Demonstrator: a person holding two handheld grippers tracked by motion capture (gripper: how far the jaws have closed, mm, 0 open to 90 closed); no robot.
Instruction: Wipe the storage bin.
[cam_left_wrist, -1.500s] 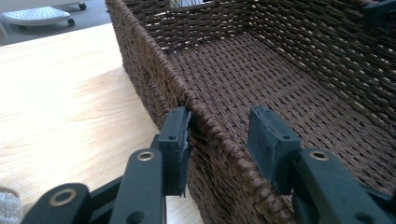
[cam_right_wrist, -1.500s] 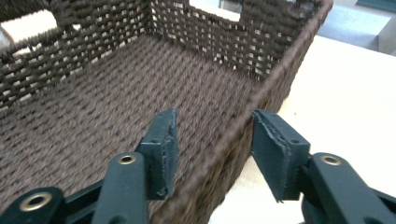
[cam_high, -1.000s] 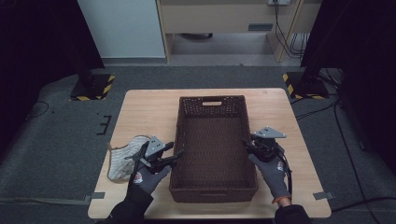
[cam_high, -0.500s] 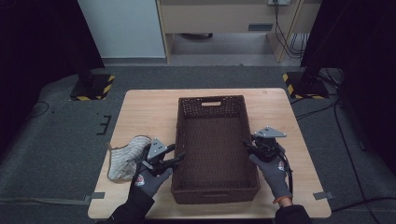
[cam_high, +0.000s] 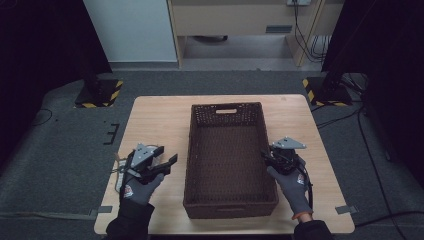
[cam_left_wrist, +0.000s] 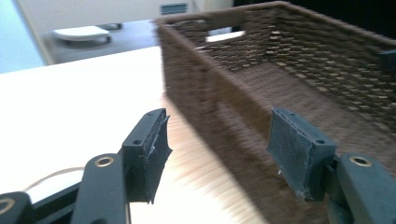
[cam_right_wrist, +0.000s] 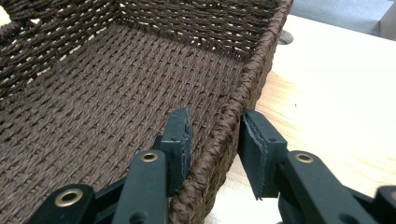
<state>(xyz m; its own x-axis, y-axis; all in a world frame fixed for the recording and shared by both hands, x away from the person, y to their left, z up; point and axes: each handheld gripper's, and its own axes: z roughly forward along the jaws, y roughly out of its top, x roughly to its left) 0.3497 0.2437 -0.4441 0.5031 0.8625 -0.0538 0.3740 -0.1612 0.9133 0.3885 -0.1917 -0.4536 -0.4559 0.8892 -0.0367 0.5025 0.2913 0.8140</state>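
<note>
A dark brown woven basket (cam_high: 190, 150) stands empty at the middle of the wooden table (cam_high: 150, 120). My left gripper (cam_high: 167, 156) is off to the basket's left, apart from it. Its jaws have just been opening and stand open (cam_left_wrist: 217, 126) with nothing between them, and the basket's side wall (cam_left_wrist: 210, 93) lies ahead. My right gripper (cam_high: 266, 154) is at the basket's right rim (cam_right_wrist: 243, 79). Its jaws have just been closing (cam_right_wrist: 212, 116), with one pad inside the wall and one outside, shut on the rim.
A pale cloth item (cam_high: 119, 180) lies at the table's left edge, mostly hidden under my left hand. Bare tabletop runs along both sides of the basket and behind it. Dark floor surrounds the table.
My left gripper has let go of the basket's left rim and moved left, over the pale cloth. The right gripper and the basket have stayed put.
</note>
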